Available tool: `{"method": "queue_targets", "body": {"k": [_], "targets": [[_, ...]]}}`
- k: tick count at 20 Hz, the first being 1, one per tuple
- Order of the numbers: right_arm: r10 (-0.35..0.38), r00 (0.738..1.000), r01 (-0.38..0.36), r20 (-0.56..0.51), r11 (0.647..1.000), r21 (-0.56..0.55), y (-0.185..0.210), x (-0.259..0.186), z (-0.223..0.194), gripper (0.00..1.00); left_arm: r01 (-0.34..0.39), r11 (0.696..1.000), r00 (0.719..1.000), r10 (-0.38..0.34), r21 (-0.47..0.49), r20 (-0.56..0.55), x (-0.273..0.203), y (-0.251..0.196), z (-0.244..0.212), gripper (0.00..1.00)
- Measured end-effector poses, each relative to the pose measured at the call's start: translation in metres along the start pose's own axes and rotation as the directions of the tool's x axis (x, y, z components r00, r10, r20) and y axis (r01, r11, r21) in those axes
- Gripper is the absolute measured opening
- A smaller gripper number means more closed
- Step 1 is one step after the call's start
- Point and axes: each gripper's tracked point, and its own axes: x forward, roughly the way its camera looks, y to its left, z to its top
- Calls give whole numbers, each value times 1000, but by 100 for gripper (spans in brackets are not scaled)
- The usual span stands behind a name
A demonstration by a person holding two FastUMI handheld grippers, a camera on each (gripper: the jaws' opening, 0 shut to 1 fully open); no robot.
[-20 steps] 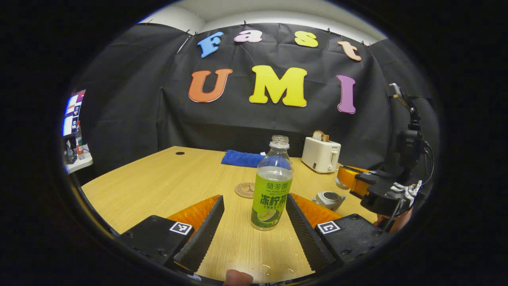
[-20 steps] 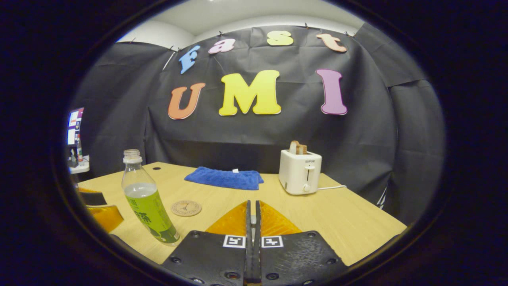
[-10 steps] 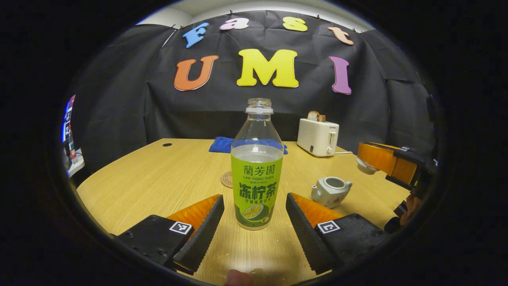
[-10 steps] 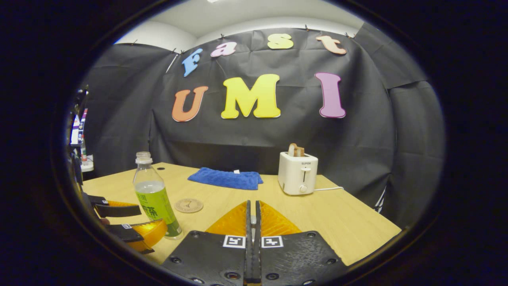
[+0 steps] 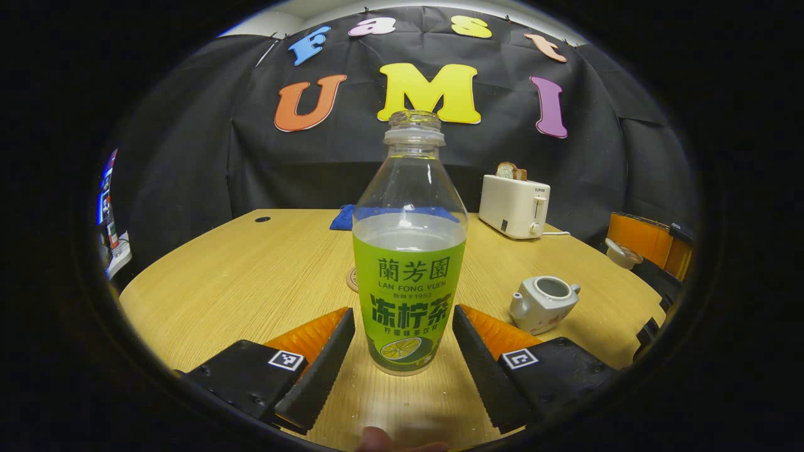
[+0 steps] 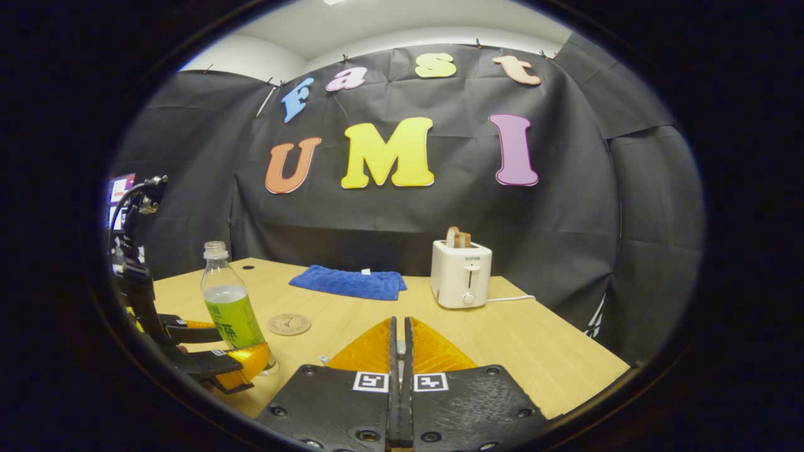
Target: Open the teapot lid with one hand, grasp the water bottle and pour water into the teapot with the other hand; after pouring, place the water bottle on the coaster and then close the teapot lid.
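An uncapped clear water bottle (image 5: 408, 251) with a green label stands upright on the wooden table (image 5: 251, 276). My left gripper (image 5: 403, 314) is open, one finger on each side of the bottle's base, with small gaps. In the right gripper view the bottle (image 6: 229, 307) stands at the left with the left gripper (image 6: 207, 351) around it. The white teapot (image 5: 543, 302) sits lidless to the bottle's right. My right gripper (image 5: 647, 245) hovers beyond it, shut on the white teapot lid (image 5: 619, 254); its fingers (image 6: 399, 326) press together. The round coaster (image 6: 289, 324) lies behind the bottle.
A white toaster (image 5: 515, 206) with bread stands at the back right, its cord trailing right. A folded blue cloth (image 6: 345, 282) lies at the back middle. Light wood stretches to the left of the bottle. A side shelf (image 5: 113, 245) stands at far left.
My left gripper has moved forward and lowered until the bottle stands between its open fingers. My right gripper, still shut on the lid, has drifted to the right, away from the teapot.
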Motion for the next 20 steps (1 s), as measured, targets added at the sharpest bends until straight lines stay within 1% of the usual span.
{"method": "queue_targets", "body": {"k": [3, 4, 5, 7, 9, 11, 12, 13, 14, 17, 19, 20], "targets": [[-7, 1000, 7, 0, 1000, 3, -6, -3, 0, 0, -5, 1000, 1000, 5, 21, -2, 3, -2, 0, 87], [-6, 1000, 6, 1, 1000, 4, -7, -5, -1, 0, -6, 999, 1000, 6, 34, -2, 4, -2, 0, 86], [-6, 1000, 6, 1, 1000, 6, -8, -7, 0, 0, -2, 999, 1000, 2, 41, -8, 4, -3, 0, 80], [-7, 1000, 7, 8, 1000, 9, -13, -8, 2, 0, -1, 998, 1000, 2, 60, -25, 2, -3, 0, 79], [-6, 1000, 6, 11, 1000, 17, -16, -10, 4, 0, -14, 995, 999, 18, 96, -36, -1, 2, 4, 78], [-1, 1000, 1, 9, 1000, 24, -20, -12, 3, 0, -38, 986, 998, 46, 162, -46, -6, 10, 10, 78], [1, 1000, -1, 8, 1000, 30, -22, -14, 2, 0, -53, 976, 997, 63, 210, -43, -8, 14, 14, 77], [4, 1000, -4, 6, 999, 34, -24, -15, 1, 0, -80, 959, 995, 94, 273, -39, -11, 20, 20, 75], [3, 1000, -4, 7, 999, 37, -27, -16, 1, 0, -111, 932, 991, 128, 344, -26, -13, 28, 27, 76], [2, 1000, -2, 6, 999, 40, -38, -21, -1, 0, -170, 829, 982, 191, 533, 16, -18, 36, 45, 75], [-4, 1000, 4, 9, 999, 46, -47, -24, -2, 0, -178, 757, 977, 210, 629, 24, -19, 36, 49, 75], [-7, 1000, 7, 9, 999, 50, -51, -25, -2, 0, -180, 727, 976, 218, 663, 25, -20, 36, 51, 75]]}}
